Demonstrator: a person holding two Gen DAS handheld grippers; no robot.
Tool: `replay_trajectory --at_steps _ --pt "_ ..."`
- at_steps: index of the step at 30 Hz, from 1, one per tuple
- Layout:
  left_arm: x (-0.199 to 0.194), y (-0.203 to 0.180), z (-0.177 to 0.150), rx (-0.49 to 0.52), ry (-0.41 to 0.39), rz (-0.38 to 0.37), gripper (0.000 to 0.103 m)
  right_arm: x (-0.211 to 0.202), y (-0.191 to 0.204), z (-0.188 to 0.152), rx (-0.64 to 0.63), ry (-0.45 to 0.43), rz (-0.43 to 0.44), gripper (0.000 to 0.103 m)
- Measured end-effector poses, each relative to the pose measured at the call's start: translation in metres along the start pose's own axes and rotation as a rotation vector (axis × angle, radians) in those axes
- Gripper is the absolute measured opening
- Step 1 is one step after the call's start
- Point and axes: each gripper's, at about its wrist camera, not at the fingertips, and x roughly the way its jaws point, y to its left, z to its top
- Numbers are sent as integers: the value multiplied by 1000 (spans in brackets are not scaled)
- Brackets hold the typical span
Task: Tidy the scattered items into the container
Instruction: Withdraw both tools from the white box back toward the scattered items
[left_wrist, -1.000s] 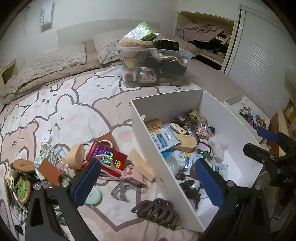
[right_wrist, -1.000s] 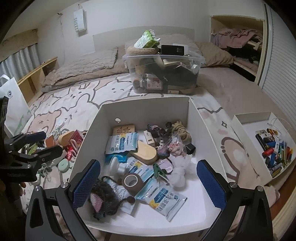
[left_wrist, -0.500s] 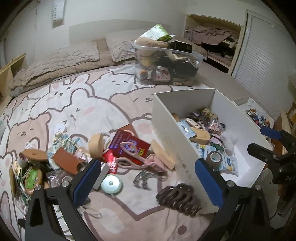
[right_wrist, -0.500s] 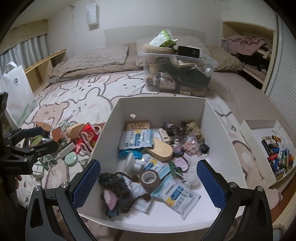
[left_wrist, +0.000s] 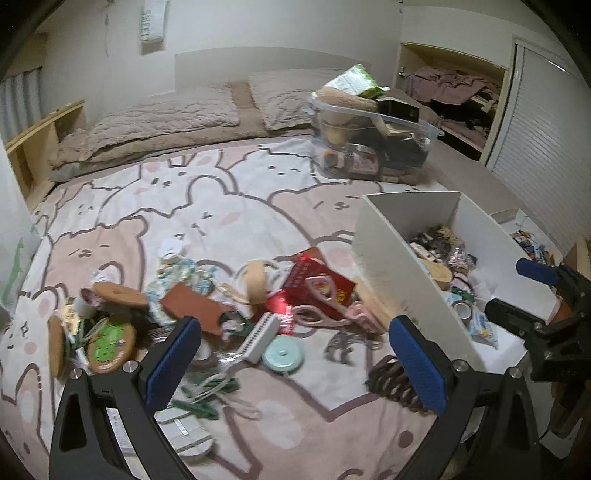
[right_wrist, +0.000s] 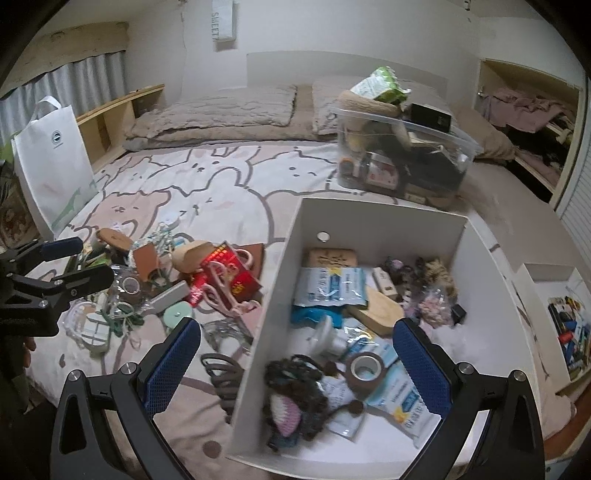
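A white open box (left_wrist: 384, 254) (right_wrist: 258, 332) stands on the bed, holding packets, a tape roll (right_wrist: 365, 367) and other small items. Left of it lies a scatter: a red packet (left_wrist: 319, 286) (right_wrist: 231, 273), pink scissors (left_wrist: 325, 314), a mint round disc (left_wrist: 282, 354) (right_wrist: 177, 314), a brown hair claw (left_wrist: 391, 380) (right_wrist: 218, 369), a brown leather tag (left_wrist: 192, 306). My left gripper (left_wrist: 295, 362) hangs open above the scatter, empty. My right gripper (right_wrist: 295, 365) stands open over the box's near left wall, empty.
A clear plastic bin (left_wrist: 373, 144) (right_wrist: 402, 158) full of things sits farther back on the bed. Pillows (left_wrist: 162, 114) lie at the headboard. A white paper bag (right_wrist: 55, 158) stands at the left edge. A small tray of batteries (right_wrist: 565, 325) sits to the right.
Both views have swung left: the box sits farther right and more of the scattered pile shows. The left gripper now faces the pile rather than the box. Both stay open.
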Motion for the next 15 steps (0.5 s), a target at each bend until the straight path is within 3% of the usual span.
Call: replay_trajectory --at_steps 15 --pt "-28 55 -16 -68 -30 79 102 4 49 12 -25 -19 81 103"
